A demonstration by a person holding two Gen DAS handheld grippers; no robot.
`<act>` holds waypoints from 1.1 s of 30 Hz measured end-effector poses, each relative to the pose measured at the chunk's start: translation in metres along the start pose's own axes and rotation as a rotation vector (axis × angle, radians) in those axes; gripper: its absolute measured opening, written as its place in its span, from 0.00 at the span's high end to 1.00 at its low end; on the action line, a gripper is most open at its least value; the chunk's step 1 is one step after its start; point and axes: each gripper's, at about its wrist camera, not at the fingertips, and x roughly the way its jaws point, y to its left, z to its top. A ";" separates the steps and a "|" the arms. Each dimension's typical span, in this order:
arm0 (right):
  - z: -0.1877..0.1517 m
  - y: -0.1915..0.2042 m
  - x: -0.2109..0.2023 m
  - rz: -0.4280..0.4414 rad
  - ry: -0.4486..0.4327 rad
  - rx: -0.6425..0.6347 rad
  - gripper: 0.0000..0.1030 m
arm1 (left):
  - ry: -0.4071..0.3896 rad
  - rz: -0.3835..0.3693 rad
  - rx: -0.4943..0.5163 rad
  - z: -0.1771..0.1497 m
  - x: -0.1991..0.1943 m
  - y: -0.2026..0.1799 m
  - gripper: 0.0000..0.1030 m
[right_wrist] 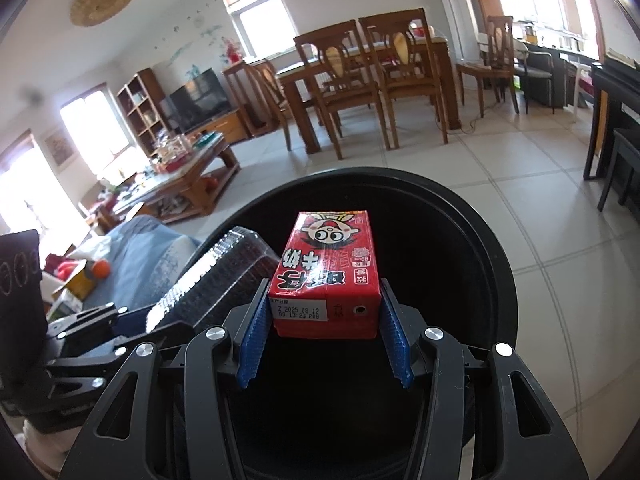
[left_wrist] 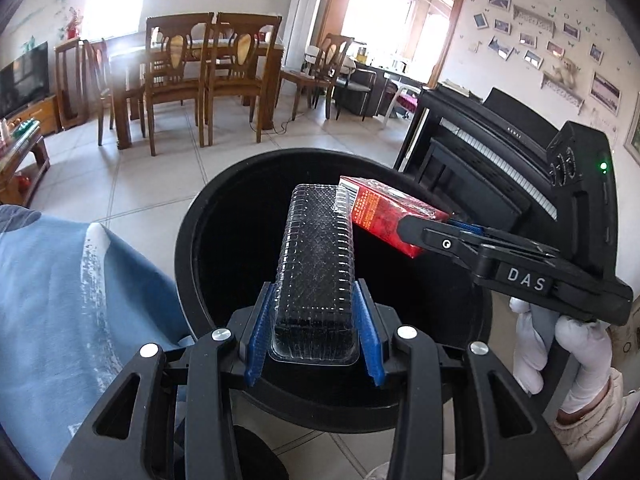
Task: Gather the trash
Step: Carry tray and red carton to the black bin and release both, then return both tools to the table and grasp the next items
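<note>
Hovering grippers (left_wrist: pixel 314 334) (right_wrist: pixel 326 334) over bin (left_wrist: pixel 188 240)

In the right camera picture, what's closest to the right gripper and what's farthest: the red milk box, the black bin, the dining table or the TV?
1. Red milk box: between the right gripper's fingers.
2. Black bin: directly below, rim all around.
3. Dining table: across the tiled floor, ahead.
4. TV: at the far wall, left; about as far as the table, too close to call.
</note>
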 end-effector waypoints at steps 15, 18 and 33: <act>0.000 -0.004 0.011 -0.020 0.017 0.034 0.46 | 0.040 0.042 0.018 0.008 0.011 -0.005 0.58; 0.003 -0.002 0.011 -0.016 0.014 0.042 0.40 | 0.037 0.045 0.021 0.009 0.010 -0.008 0.58; 0.010 0.010 -0.004 0.005 -0.064 0.055 0.05 | -0.114 0.139 0.097 0.009 -0.035 -0.018 0.07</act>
